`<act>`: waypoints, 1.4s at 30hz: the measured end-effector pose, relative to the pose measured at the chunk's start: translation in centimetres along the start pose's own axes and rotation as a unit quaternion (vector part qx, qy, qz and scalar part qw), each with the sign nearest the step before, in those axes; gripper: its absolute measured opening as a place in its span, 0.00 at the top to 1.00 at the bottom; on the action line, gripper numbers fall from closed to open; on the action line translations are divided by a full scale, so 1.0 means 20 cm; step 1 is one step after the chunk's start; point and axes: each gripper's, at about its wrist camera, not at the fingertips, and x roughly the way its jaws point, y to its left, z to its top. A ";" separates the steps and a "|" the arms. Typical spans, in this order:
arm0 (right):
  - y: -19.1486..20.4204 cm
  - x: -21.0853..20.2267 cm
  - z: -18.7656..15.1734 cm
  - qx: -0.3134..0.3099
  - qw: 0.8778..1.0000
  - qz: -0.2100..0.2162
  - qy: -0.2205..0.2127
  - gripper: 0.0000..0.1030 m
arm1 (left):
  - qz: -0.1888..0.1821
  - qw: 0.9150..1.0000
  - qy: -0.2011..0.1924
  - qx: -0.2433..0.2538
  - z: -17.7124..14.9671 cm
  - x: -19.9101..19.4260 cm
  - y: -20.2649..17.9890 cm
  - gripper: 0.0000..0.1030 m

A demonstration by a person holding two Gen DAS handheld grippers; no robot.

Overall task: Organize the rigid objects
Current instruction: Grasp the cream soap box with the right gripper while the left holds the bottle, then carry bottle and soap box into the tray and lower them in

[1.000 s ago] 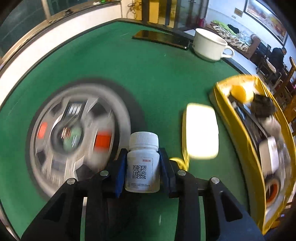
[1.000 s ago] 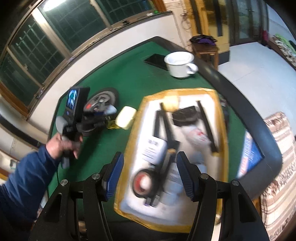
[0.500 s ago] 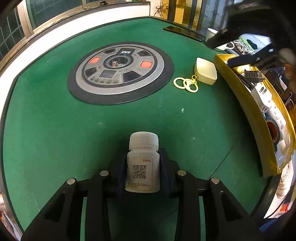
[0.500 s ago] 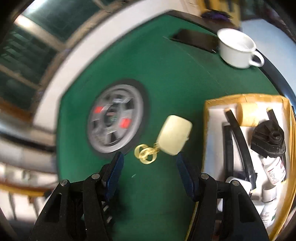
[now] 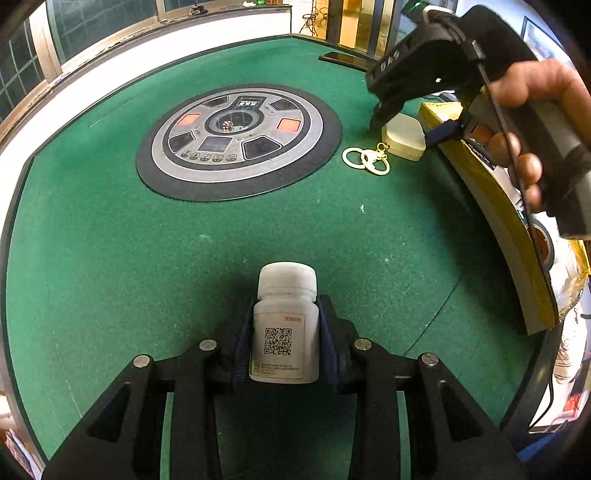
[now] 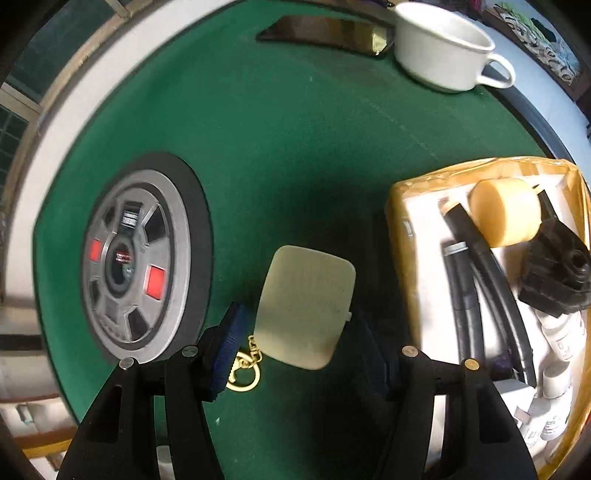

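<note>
Status of sorting: partly done. The yellow-rimmed tray with a white floor, at the right of the green felt table, already holds several items: a cream foam cylinder, black tubes, a black plastic fitting and small white bottles near the front.

My left gripper is clamped on a white plastic pill bottle with a QR-code label, upright, above the near felt and well apart from the tray. It is not yet stowed.

My right gripper points steeply down over a flat cream rounded-square case with gold key rings at its near end, lying on the felt just left of the tray. The jaws are opening; the case sits between them, and I see no pad pressing on it.

Outstanding, in my judgement: case and bottle. A white mug and dark phone stand at the far edge; whether they belong to the job I cannot tell.
</note>
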 end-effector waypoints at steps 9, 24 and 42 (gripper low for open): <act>0.03 -0.10 -0.31 -0.088 0.994 0.062 0.005 0.54 | -0.004 1.000 -0.005 -0.016 -0.03 -0.02 0.01 0.70; -0.16 -0.49 -0.99 -0.214 0.964 0.156 -0.021 0.54 | 0.012 0.999 -0.022 -0.048 -0.18 -0.14 -0.03 0.70; -0.39 -0.60 -0.89 -0.188 0.961 0.194 -0.065 0.54 | -0.001 0.998 -0.056 0.009 -0.02 -0.29 -0.37 0.70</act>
